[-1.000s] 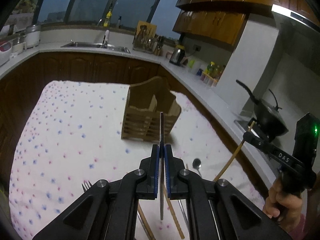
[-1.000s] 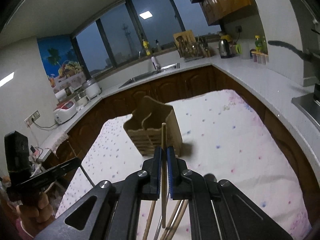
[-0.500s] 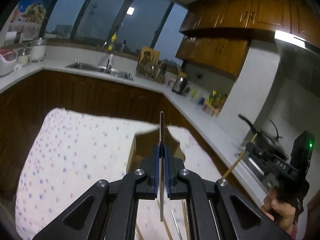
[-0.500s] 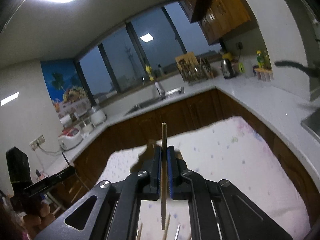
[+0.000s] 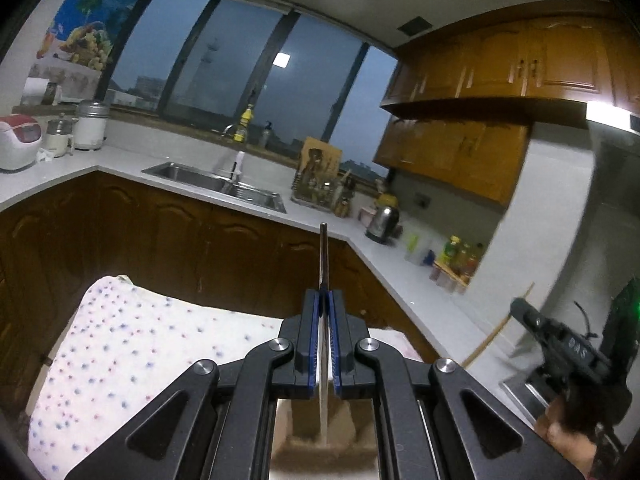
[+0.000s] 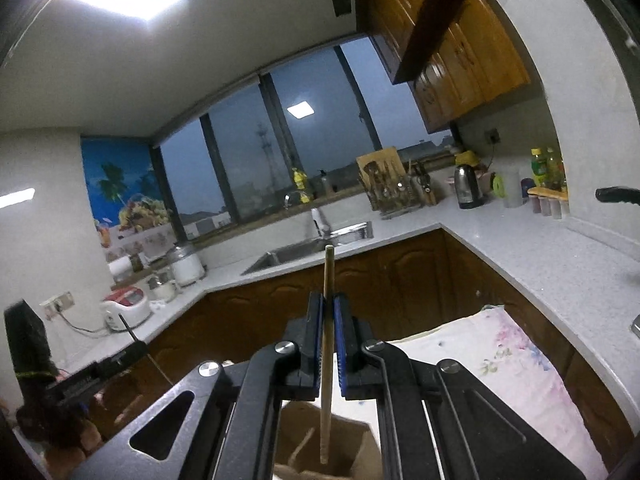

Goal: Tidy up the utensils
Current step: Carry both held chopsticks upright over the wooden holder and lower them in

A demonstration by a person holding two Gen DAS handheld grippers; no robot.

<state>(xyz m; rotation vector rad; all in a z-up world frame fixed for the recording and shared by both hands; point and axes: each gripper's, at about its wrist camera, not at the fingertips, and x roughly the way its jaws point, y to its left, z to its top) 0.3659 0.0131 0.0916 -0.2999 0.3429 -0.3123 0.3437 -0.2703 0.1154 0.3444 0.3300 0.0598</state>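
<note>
- Left wrist view: left gripper [image 5: 324, 312] clamped on a thin metal utensil [image 5: 323, 256], blue pads [image 5: 314, 320] pressed flat against both of its sides.
- Utensil upright between the pads, upper end poking above them, lower end hanging over the wooden holder [image 5: 320, 440] right beneath; blurred, so fork, knife or spoon cannot be told.
- Holder seen only through the gap in the gripper frame, standing on the dotted cloth [image 5: 132, 352].
- Far right: right gripper [image 5: 524, 312] gripped by a hand [image 5: 568, 440], with a slanted chopstick [image 5: 502, 330] in it.
- Behind: counter [image 5: 132, 164], sink [image 5: 216, 182], kettle [image 5: 382, 220].
- Right wrist view: right gripper [image 6: 329, 312] closed tight on the chopstick [image 6: 328, 320], which runs upright between the blue pads [image 6: 316, 320].
- Chopstick's lower tip inside the open top of the holder [image 6: 320, 452], above one compartment; another stick-like piece leaning in there already.
- Cloth [image 6: 508, 368] to the right of the holder.
- Far left: left gripper [image 6: 136, 346], dark and side-on, a thin utensil [image 6: 130, 330] sticking up from it.
</note>
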